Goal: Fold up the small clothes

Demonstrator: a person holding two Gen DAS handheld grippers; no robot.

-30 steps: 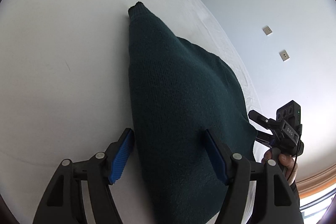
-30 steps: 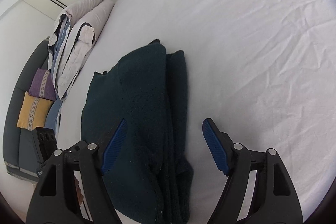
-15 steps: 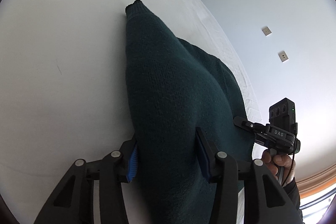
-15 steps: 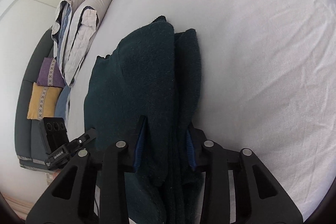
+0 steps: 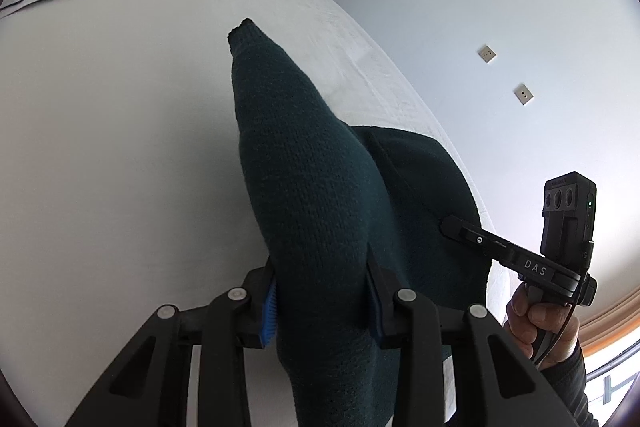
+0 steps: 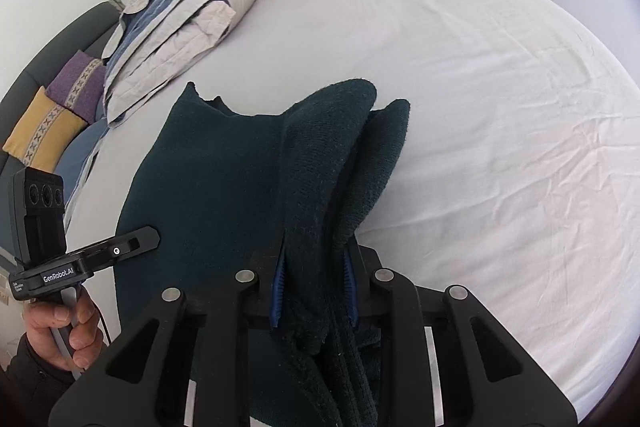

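**A:** Your sweater (image 6: 224, 187) is a dark green knit lying on the bed (image 6: 500, 107) towards its near edge, already doubled lengthwise, with one narrow end reaching out towards the middle of the mattress. Where do you have it?

**B:** At the near end, by both ends of that edge. Your left gripper (image 5: 320, 299) has just been closing its jaws, and they now stand narrowed and pressed into a thick rolled bulge of knit. Your right gripper (image 6: 314, 287) has also just been closing; its jaws sit nearly together with several stacked layers pinched between the blue pads (image 6: 279, 287).

**A:** Why grip the bundle instead of a single layer?

**B:** Judging by the folds, you want all layers to travel as one, so the earlier fold does not slide apart. The held cloth rises off the sheet to the jaws, while the far end rests on the bed.

**A:** And two grippers side by side?

**B:** It keeps the near edge straight, which I take as preparation for carrying it over the far end to halve the length. Watch the thick left bulge: it could slip if your pinch is shallow.

**A:** Anything in the way?

**B:** No. The folded duvet (image 6: 180, 15) lies at the far corner, and the cushions (image 6: 52, 115) sit beyond it, off the bed, well apart from the sweater.
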